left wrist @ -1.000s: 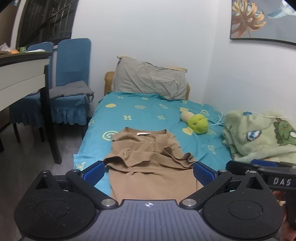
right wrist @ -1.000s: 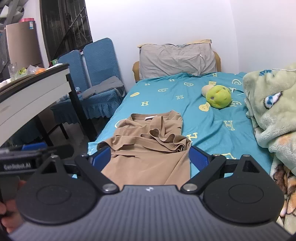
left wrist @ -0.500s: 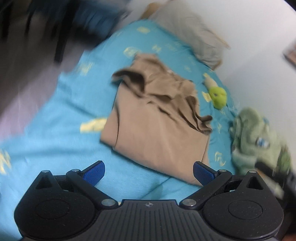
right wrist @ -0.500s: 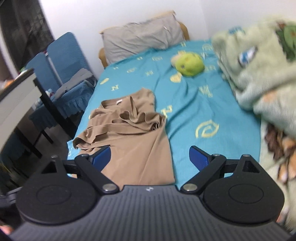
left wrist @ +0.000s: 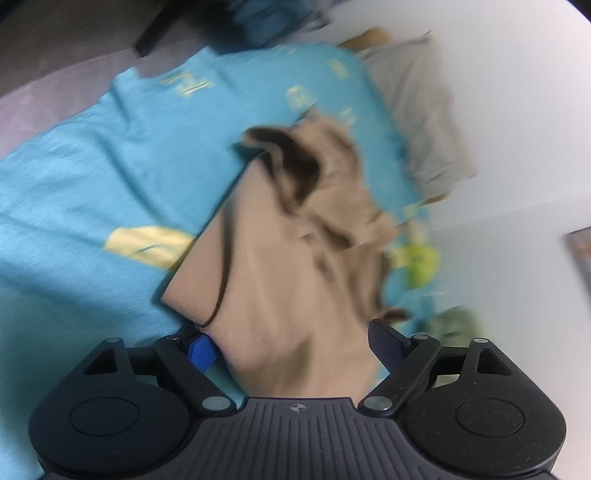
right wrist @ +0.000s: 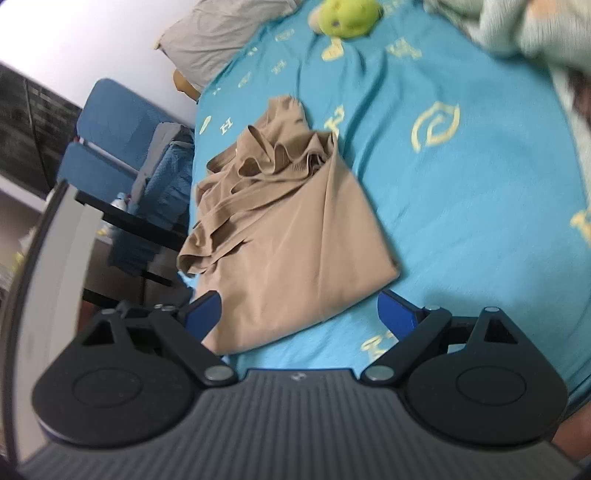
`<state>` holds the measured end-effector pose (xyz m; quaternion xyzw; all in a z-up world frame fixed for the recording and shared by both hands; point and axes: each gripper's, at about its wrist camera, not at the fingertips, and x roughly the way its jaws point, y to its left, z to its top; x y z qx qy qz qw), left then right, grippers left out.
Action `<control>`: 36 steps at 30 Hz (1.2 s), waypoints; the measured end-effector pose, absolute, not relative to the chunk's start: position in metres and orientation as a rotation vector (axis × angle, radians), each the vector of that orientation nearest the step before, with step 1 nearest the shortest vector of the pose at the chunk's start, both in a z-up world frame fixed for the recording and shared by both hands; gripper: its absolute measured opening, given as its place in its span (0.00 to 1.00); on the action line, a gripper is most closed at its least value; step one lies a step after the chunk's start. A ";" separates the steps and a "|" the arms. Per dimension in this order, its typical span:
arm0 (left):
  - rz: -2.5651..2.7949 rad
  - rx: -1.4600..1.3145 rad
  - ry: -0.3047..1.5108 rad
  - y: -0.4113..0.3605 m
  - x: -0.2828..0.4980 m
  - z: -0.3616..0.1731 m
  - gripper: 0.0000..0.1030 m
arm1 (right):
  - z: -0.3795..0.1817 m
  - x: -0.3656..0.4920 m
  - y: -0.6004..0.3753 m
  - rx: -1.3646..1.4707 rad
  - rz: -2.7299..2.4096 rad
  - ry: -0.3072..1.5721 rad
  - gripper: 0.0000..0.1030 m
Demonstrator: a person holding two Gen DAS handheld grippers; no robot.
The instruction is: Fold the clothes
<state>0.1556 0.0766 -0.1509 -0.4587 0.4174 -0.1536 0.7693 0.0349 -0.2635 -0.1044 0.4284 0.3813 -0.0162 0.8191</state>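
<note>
A tan shirt (right wrist: 291, 229) lies on the teal bedsheet (right wrist: 461, 177), its lower half flat and its sleeves bunched toward the collar. It also shows, blurred, in the left wrist view (left wrist: 291, 266). My left gripper (left wrist: 293, 345) is open, low over the shirt's near hem, with the cloth between its fingers and the hem's left corner by its left fingertip (left wrist: 201, 350). My right gripper (right wrist: 301, 312) is open just above the shirt's near hem, with the hem's right corner inside the gap.
A grey pillow (right wrist: 221, 33) lies at the head of the bed. A green plush toy (right wrist: 347, 16) and a pale green blanket (right wrist: 517, 33) sit at the far right. Blue chairs (right wrist: 122, 147) and a desk (right wrist: 55, 240) stand left of the bed.
Both grippers have dropped from a level view of the room down to the shirt's near hem and have tilted. Both stay open.
</note>
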 end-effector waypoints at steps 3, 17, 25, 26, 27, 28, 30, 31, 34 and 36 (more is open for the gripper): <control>-0.335 -1.018 0.896 0.075 0.154 -0.152 0.77 | -0.112 0.038 -0.266 0.996 -0.001 0.817 0.90; -0.276 -0.949 0.897 0.072 0.158 -0.164 0.10 | -0.153 0.058 -0.235 1.276 0.154 0.852 0.91; -0.371 -1.048 0.741 0.076 0.150 -0.142 0.08 | -0.176 0.081 -0.222 1.428 0.170 0.804 0.91; -0.369 -1.052 0.735 0.077 0.150 -0.140 0.08 | -0.176 0.082 -0.223 1.434 0.161 0.779 0.91; -0.366 -1.055 0.729 0.078 0.149 -0.139 0.08 | -0.176 0.080 -0.227 1.438 0.137 0.751 0.90; -0.363 -1.058 0.723 0.078 0.148 -0.138 0.08 | -0.175 0.079 -0.231 1.442 0.114 0.724 0.91; -0.368 -1.066 0.719 0.081 0.145 -0.137 0.08 | -0.178 0.075 -0.239 1.454 0.054 0.701 0.91; -0.370 -1.068 0.716 0.084 0.142 -0.136 0.08 | -0.181 0.074 -0.244 1.460 0.020 0.700 0.87; -0.374 -1.046 0.708 0.082 0.141 -0.134 0.08 | -0.189 0.068 -0.256 1.492 -0.072 0.693 0.69; -0.375 -1.037 0.708 0.083 0.140 -0.133 0.08 | -0.187 0.064 -0.261 1.473 -0.101 0.670 0.56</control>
